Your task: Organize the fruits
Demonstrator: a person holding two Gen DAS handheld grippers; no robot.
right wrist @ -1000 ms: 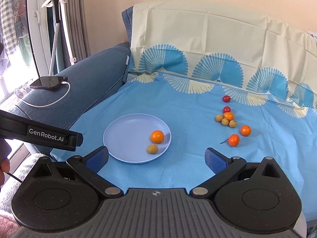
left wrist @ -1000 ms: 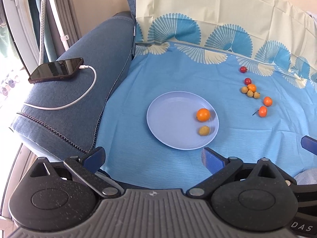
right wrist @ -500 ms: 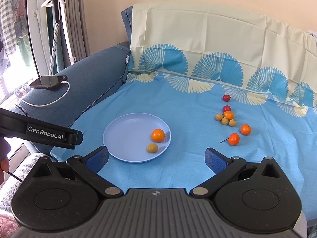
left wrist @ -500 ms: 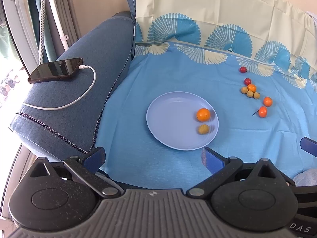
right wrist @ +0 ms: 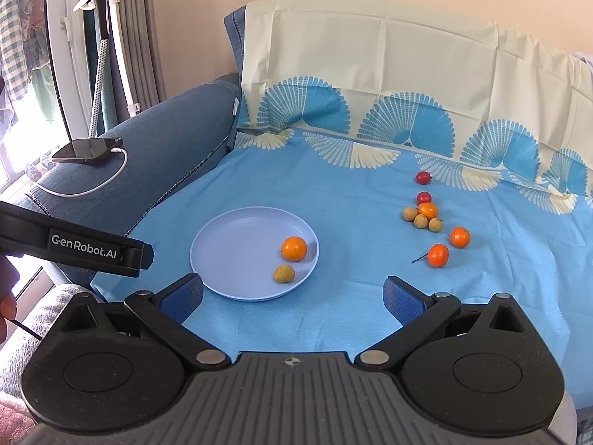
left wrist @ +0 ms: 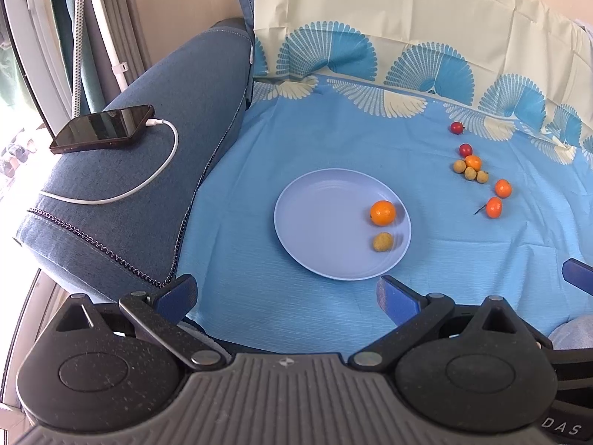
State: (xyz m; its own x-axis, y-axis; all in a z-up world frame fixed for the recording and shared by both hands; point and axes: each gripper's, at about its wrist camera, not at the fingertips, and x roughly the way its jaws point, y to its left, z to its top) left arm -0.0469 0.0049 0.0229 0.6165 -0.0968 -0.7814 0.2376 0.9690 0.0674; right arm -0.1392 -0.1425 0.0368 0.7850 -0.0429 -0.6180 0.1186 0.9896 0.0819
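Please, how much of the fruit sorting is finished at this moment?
Done: one orange fruit and one tan fruit lie in the plate. In hand: nothing; the left claw and right claw are both open and empty. Left: eight fruits on the blue cloth, such as the stemmed orange fruit.

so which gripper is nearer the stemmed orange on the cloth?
Right, as far as the views tell. The right gripper sits just short of the stemmed orange, slightly to its left. The left gripper sits farther left, behind the plate.
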